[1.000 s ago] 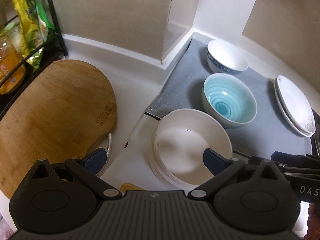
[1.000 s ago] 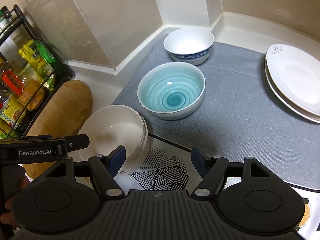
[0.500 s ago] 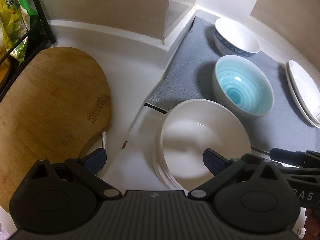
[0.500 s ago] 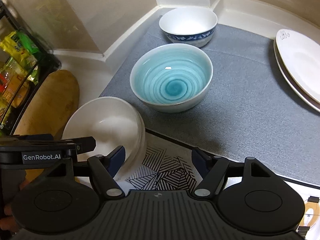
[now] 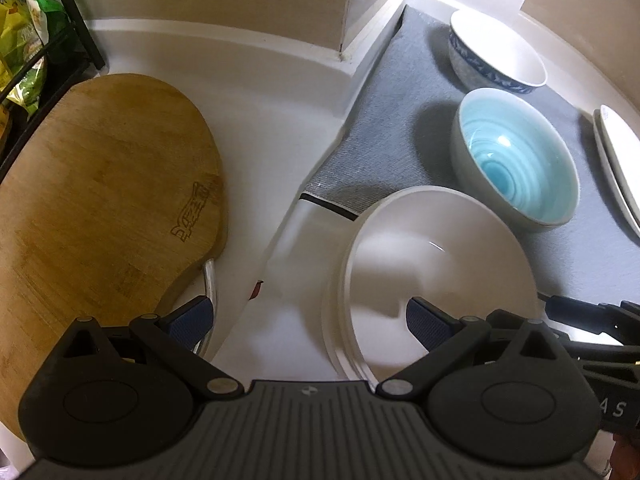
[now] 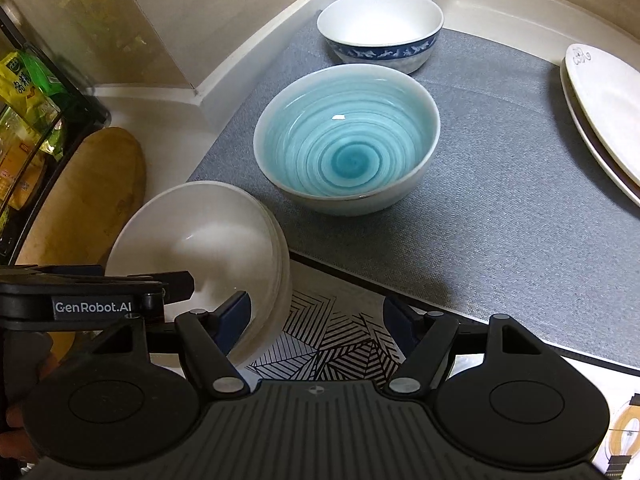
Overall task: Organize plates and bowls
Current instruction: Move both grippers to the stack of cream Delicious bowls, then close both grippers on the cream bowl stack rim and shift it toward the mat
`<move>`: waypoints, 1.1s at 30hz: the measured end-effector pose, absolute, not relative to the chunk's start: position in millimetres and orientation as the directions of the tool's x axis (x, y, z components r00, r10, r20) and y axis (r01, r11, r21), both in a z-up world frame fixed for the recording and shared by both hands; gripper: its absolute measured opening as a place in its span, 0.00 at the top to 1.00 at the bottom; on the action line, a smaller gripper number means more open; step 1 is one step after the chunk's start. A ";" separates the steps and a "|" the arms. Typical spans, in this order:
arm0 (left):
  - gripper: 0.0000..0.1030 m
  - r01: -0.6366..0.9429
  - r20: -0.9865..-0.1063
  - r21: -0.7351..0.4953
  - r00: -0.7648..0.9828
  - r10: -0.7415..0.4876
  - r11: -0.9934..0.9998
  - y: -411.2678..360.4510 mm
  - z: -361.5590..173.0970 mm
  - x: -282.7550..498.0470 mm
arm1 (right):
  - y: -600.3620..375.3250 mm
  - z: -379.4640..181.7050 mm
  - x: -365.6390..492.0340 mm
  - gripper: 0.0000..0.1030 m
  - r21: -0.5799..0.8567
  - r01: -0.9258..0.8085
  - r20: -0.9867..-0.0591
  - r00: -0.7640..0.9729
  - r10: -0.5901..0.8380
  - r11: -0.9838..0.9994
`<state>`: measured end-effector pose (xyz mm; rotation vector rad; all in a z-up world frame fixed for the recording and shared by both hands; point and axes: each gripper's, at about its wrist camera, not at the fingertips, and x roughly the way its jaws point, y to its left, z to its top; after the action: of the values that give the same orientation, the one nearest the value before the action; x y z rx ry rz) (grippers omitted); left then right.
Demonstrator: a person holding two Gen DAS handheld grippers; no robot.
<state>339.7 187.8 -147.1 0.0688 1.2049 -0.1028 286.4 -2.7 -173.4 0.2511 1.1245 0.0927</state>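
Nested white bowls (image 5: 436,280), at least two by the stacked rims on the left side, resting near the front on the pale counter just off the near-left corner of the grey mat (image 6: 500,220), partly over a black-and-white patterned sheet (image 6: 340,340). Just beyond on the mat, a blue swirl bowl (image 6: 348,140), close to the white stack but seemingly not touching; farther back, a blue-rimmed white bowl (image 6: 380,32) by the wall corner; far right on the mat, stacked white plates (image 6: 604,112). Left gripper (image 5: 308,324) spread wide and empty, right finger hovering over the white stack's near rim, left finger out over the counter by the wooden cutting board (image 5: 100,208). Right gripper (image 6: 316,320) likewise spread and empty, poised over the patterned sheet, left finger beside the white stack's right rim. Step in hand, by judgement: approaching the white stack to gather the bowls together. Next move likely calls for straddling one rim wall, closing firmly, then lifting level so the nested bowls stay together, and clearing the blue swirl bowl's rim on the way. Snack packets in a black rack (image 5: 28,40) at far left, out of play.
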 end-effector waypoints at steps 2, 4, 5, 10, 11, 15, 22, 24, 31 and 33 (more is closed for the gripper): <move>0.16 0.111 -0.929 0.002 0.368 -0.039 0.994 188.3 -146.0 339.2 | -1.3 -175.1 286.6 0.46 0.258 0.042 -0.877 0.429 0.216 0.965; 0.30 0.111 -0.924 -0.011 0.379 -0.052 0.994 189.0 -143.7 337.7 | 0.5 -175.5 286.3 0.71 0.285 0.025 -0.871 0.425 0.247 0.958; 0.43 0.115 -0.919 -0.012 0.391 -0.056 0.993 188.5 -141.6 336.1 | 2.2 -174.6 285.4 0.78 0.297 0.010 -0.864 0.428 0.264 0.955; 0.79 0.210 -0.902 0.010 0.424 -0.082 0.978 172.8 -131.0 321.1 | 6.6 -168.6 282.7 0.85 0.318 -0.014 -0.853 0.433 0.292 0.948; 0.79 0.212 -0.903 0.007 0.421 -0.085 0.977 170.9 -129.3 319.2 | 6.0 -167.1 281.8 0.85 0.317 -0.004 -0.854 0.434 0.288 0.948; 0.81 0.229 -0.899 -0.018 0.422 -0.116 0.973 164.0 -120.8 311.4 | -7.4 -157.6 269.7 0.85 0.330 0.013 -0.840 0.461 0.288 0.944; 0.81 0.318 -0.883 -0.034 0.435 -0.177 0.948 120.5 -110.8 290.3 | -42.0 -145.1 237.7 0.85 0.328 0.067 -0.823 0.510 0.251 0.942; 0.81 0.345 -0.880 -0.041 0.432 -0.198 0.938 106.5 -109.0 287.7 | -55.6 -142.0 227.4 0.85 0.322 0.095 -0.821 0.524 0.228 0.942; 0.81 0.454 -0.872 -0.059 0.410 -0.268 0.889 50.5 -111.4 280.5 | -100.6 -136.7 201.9 0.85 0.286 0.206 -0.830 0.541 0.135 0.936; 0.81 0.478 -0.874 -0.069 0.394 -0.284 0.876 35.2 -114.5 280.0 | -111.6 -136.7 195.8 0.85 0.272 0.235 -0.835 0.539 0.108 0.933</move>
<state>280.0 35.2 -114.5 0.2059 1.0617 -0.4870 195.8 -111.6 -136.7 0.3758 1.0050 -0.0774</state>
